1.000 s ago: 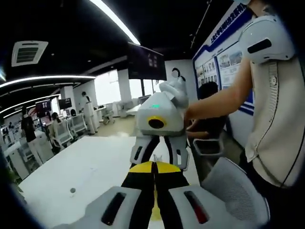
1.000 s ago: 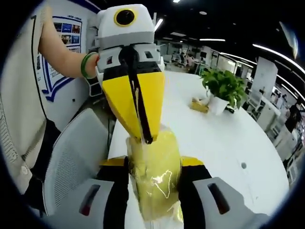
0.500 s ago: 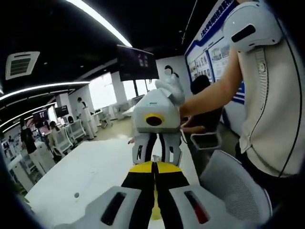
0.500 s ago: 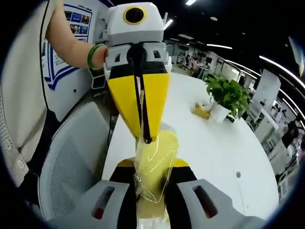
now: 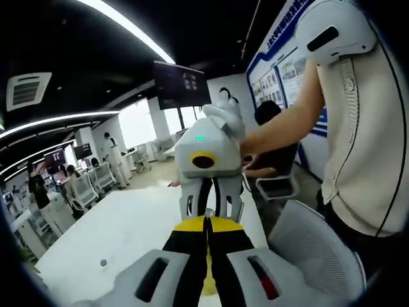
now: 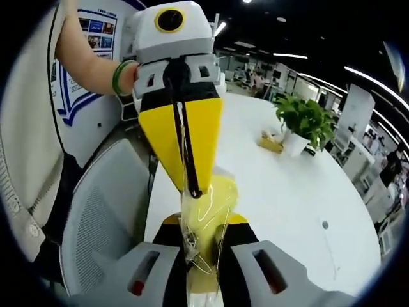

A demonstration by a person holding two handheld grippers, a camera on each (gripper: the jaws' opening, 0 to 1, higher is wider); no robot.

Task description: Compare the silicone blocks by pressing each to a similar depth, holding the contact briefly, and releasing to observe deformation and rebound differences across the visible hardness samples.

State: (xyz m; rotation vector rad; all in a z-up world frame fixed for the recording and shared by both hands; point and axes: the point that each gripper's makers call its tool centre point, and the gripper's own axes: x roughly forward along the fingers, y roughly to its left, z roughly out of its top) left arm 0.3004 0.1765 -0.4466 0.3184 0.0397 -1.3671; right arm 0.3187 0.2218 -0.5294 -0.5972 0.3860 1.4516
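A yellow silicone block in a clear plastic wrap is held in the air over the white table. In the right gripper view, my right gripper is shut on the block's lower part and squeezes it narrow. My left gripper comes down from above with its yellow jaws together, the tip pinching the top of the wrap. In the left gripper view, my left gripper is shut and the right gripper faces it from just beyond the tips.
A potted plant and a small yellow item stand further along the table. A white mesh chair sits at the table's near edge beside the person. A forearm with a green bangle holds the left gripper. People sit at desks far back.
The right jaws have closed in on the block, which now looks narrower than a second ago. The left gripper stays pinched on the wrap. Both views have shifted slightly.
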